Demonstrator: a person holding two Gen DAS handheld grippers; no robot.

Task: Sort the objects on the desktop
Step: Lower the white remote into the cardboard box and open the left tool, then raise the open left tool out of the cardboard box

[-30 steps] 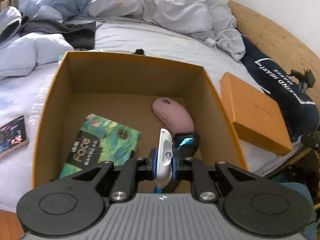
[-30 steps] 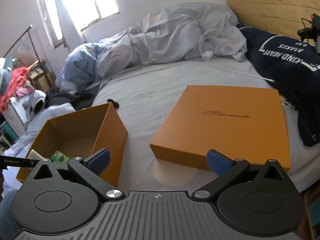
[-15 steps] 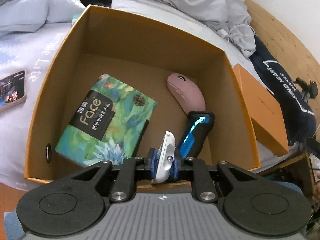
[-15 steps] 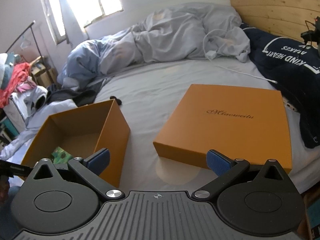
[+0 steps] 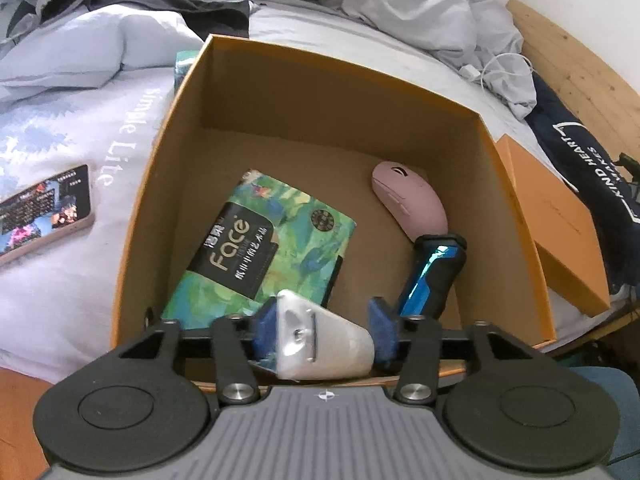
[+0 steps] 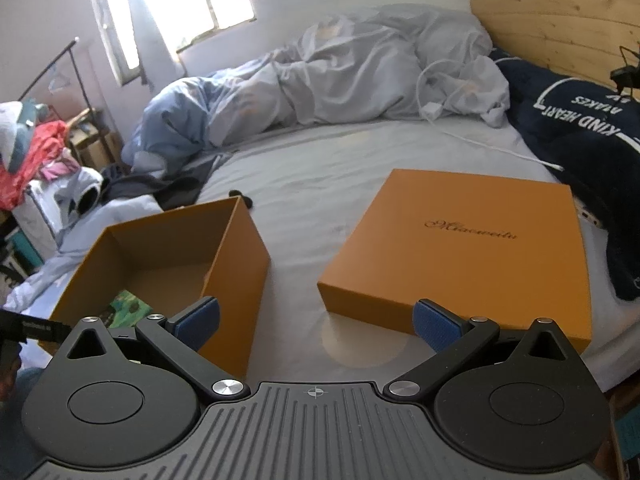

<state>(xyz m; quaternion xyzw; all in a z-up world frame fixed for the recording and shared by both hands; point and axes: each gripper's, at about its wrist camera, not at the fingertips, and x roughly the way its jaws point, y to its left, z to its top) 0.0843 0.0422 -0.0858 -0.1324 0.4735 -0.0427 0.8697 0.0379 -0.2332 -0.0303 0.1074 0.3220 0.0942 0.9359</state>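
Observation:
An open orange box sits on the bed; it also shows in the right wrist view. Inside lie a green tissue pack, a pink mouse and a black-and-blue device. My left gripper is over the box's near edge with its jaws parted. A white device lies flat between the pads, tipped over; I cannot tell whether they still press on it. My right gripper is open and empty above the sheet, between the box and its orange lid.
A phone lies on the printed bedding left of the box. Rumpled duvet and a white cable are at the back. A navy pillow and wooden headboard are at the right.
The left gripper's jaws have spread apart and the white device has tipped from upright to lying flat between them. The right gripper has stayed open and nearly still.

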